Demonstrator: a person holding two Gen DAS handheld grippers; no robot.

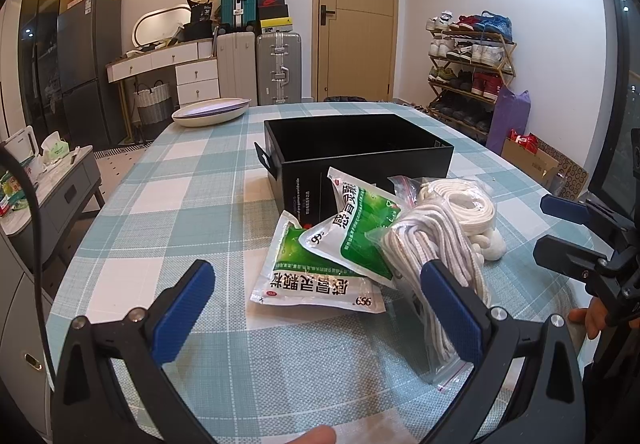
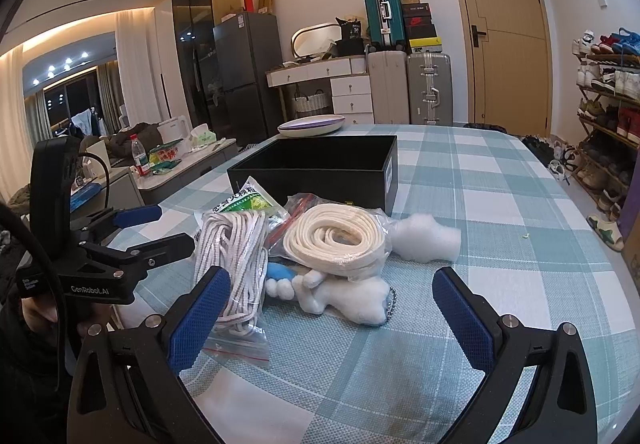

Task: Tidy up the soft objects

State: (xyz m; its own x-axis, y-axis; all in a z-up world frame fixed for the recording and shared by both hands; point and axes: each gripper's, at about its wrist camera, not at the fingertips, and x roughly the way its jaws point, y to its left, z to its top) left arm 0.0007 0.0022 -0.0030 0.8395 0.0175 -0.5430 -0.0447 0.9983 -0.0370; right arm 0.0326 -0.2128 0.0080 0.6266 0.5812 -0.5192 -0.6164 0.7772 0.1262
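Both tools are being held low over the checked bench (image 1: 168, 179), just short of a pile of soft things. The left tool (image 1: 316, 286) is being kept wide open with nothing between its blue pads; its right pad is standing just in front of the bagged rope (image 1: 436, 244). The right tool (image 2: 330, 298) is likewise being held wide open and empty, with a white plush (image 2: 352, 298) lying between and beyond its fingers.

The pile is lying just in front of an open black box (image 2: 320, 163), which is sitting near the middle of the bench. 2 green-and-white packets (image 1: 320, 264) are lying overlapped at the pile's left, the upper one leaning against the box. The rope's bag is resting partly on them. To its right a coil of flat cream strap (image 2: 340, 240) in a clear bag is lying over the plush. A tuft of white stuffing (image 2: 428, 236) is touching the strap's bag on the right. 2 stacked plates (image 1: 212, 109) are sitting at the far edge.
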